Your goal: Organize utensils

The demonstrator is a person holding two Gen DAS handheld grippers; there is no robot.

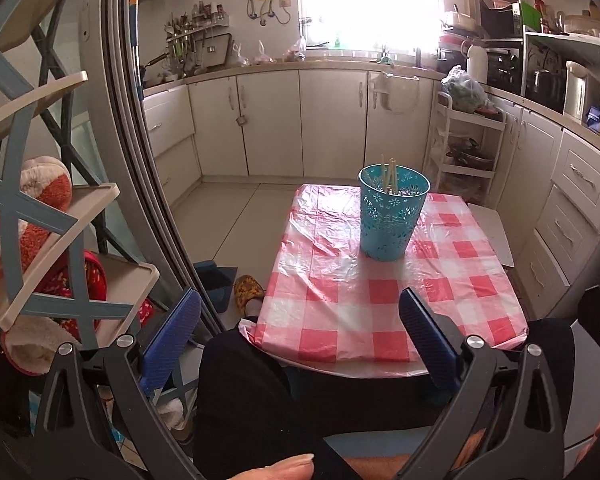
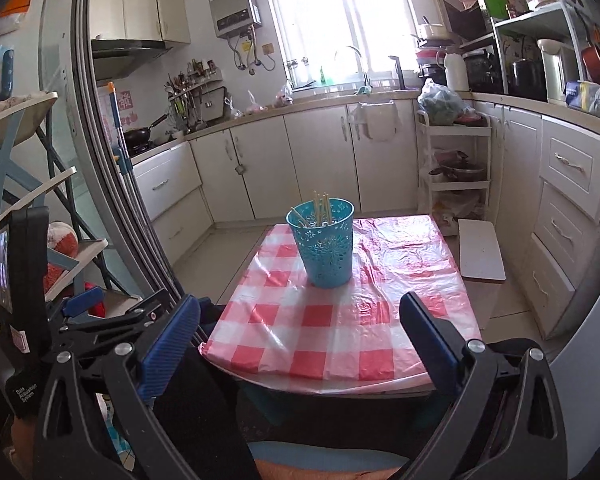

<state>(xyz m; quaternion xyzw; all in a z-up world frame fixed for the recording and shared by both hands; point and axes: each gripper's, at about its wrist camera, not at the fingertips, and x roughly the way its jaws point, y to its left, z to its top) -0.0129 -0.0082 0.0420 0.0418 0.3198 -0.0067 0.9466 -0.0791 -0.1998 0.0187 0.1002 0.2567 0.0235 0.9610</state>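
A turquoise perforated holder [image 1: 392, 216] [image 2: 325, 243] stands upright on a small table with a red-and-white checked cloth [image 1: 380, 304] [image 2: 340, 320]. Several light wooden chopsticks [image 1: 390, 178] [image 2: 320, 210] stand inside it. My left gripper [image 1: 300, 312] is open and empty, held back at the table's near edge. My right gripper [image 2: 300, 316] is open and empty too, also at the near edge, well short of the holder. The left gripper's body [image 2: 100, 312] shows at the left of the right wrist view.
A shelf rack with slippers [image 1: 40, 216] stands at the left behind a sliding door frame [image 1: 148, 184]. Kitchen cabinets [image 1: 300, 120] line the back and right. A white trolley [image 2: 456, 168] and a white board [image 2: 480, 252] are beside the table's right side. My dark-clothed knees [image 1: 252, 392] are below the grippers.
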